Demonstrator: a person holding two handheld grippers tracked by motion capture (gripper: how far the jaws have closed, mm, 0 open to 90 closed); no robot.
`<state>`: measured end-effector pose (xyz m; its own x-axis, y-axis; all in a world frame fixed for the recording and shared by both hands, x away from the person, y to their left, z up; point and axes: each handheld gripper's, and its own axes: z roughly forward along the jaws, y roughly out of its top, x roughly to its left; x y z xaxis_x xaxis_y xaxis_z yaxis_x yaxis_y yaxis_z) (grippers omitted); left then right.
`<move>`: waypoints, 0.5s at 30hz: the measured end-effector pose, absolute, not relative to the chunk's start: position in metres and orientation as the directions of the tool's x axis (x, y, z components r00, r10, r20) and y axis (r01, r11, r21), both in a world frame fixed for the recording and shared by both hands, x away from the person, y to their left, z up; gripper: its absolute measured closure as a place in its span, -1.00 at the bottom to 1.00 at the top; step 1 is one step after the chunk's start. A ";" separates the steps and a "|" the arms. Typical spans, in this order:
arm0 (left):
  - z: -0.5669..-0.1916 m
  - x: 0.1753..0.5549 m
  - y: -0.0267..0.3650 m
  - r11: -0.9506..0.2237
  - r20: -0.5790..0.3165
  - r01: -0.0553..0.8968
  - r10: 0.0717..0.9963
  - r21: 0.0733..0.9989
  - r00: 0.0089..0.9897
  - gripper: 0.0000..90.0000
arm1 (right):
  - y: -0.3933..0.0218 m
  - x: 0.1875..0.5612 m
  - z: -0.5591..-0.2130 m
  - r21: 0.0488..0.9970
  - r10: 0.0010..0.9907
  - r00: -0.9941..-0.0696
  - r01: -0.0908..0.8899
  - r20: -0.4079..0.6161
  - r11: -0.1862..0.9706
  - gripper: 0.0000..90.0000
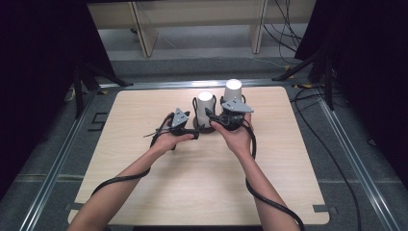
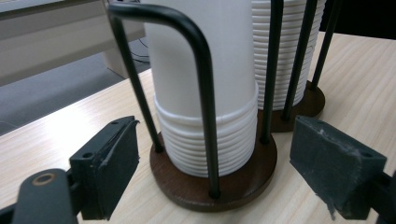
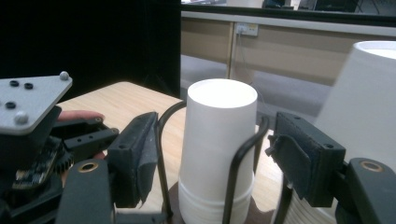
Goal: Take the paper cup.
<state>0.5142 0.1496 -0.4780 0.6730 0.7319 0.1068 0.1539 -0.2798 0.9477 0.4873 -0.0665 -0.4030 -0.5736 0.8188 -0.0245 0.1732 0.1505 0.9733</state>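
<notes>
Jaws open on both my grippers: the left gripper [image 2: 212,163] flanks the holder's brown base [image 2: 187,191], the right gripper [image 3: 212,158] straddles the top cup [image 3: 217,140], not pressing.

Black wire bars [image 2: 205,93] fence the cup stack [image 2: 205,70]; top seemingly open.

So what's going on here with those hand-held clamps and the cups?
A person sits at a light wooden table holding a black two-jaw gripper in each hand. Two stacks of white paper cups stand in black wire racks on round dark wooden bases. The left gripper points at the nearer rack's base, its jaws apart on either side of it and touching nothing. The right gripper straddles the upper part of the shorter cup stack, its pads not yet pressing on it.
</notes>
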 end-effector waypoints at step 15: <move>-0.484 0.529 0.138 -0.253 0.053 0.209 0.747 0.945 0.663 -0.64 | -0.037 0.518 -0.401 0.966 0.840 -0.541 0.189 -0.046 0.174 -0.27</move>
